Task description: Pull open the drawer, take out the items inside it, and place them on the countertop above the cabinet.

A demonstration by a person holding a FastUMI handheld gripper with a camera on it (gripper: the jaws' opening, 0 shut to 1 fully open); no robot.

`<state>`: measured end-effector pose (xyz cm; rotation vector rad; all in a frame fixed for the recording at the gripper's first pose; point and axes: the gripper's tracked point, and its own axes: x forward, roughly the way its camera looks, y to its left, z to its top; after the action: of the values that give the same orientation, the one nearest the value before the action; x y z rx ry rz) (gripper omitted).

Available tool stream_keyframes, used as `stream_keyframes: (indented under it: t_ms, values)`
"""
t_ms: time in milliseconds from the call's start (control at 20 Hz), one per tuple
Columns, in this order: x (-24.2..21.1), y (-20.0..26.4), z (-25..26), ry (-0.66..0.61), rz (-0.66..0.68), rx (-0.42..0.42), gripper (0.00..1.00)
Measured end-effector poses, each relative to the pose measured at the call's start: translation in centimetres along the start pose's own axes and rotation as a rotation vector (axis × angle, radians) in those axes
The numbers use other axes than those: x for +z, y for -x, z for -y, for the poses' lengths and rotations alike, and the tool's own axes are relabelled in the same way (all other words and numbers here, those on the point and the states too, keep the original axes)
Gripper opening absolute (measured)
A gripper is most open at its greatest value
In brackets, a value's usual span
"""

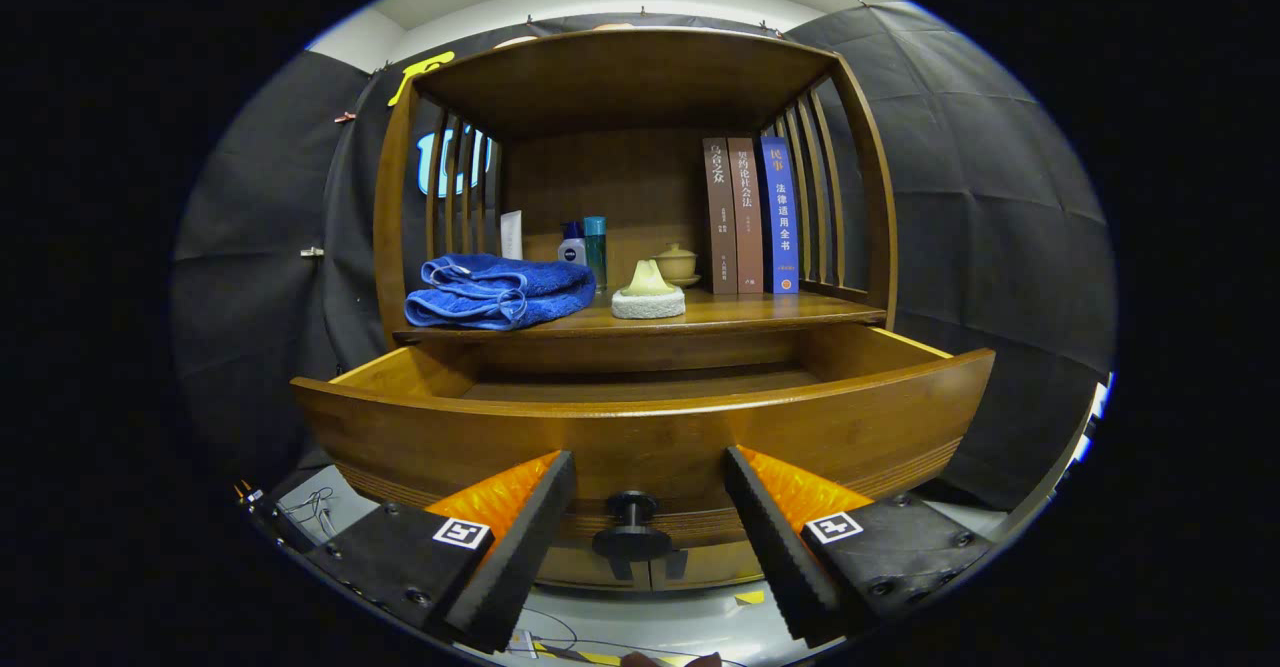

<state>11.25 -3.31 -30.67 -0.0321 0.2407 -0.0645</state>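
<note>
A wooden cabinet has its drawer pulled out toward me; only the bare far part of its inside bottom shows, and the curved front hides the rest. A dark round knob sits on the drawer front, between my fingers. My gripper is open, its fingers standing to either side of the knob without touching it. Above the drawer, the countertop carries a folded blue towel and a pale sponge-like item on a white pad.
At the back of the countertop stand a white tube, two small bottles, a small lidded cup and three upright books. Slatted wooden sides and a wooden top enclose the shelf. Cables lie on the floor below the drawer.
</note>
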Motion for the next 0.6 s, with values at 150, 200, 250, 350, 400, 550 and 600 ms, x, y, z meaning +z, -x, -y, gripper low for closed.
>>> stream_keyframes:
  t_ms: [150, 200, 250, 350, 400, 550, 600]
  values:
    - [-0.1, -2.2, -0.3, 0.036, 0.008, -0.008, 0.99]
    - [0.0, -2.8, -0.3, 0.058, 0.015, -0.013, 0.99]
    - [-0.1, -3.6, -0.3, 0.071, 0.018, -0.015, 0.99]
    - [-0.3, -5.0, -0.6, 0.077, 0.026, -0.017, 0.99]
    - [-0.3, -5.7, -0.8, 0.071, 0.026, -0.018, 0.99]
    - [-0.6, -7.3, -1.0, 0.066, 0.017, -0.023, 0.99]
    - [-0.7, -8.0, -1.2, 0.063, 0.012, -0.024, 0.99]
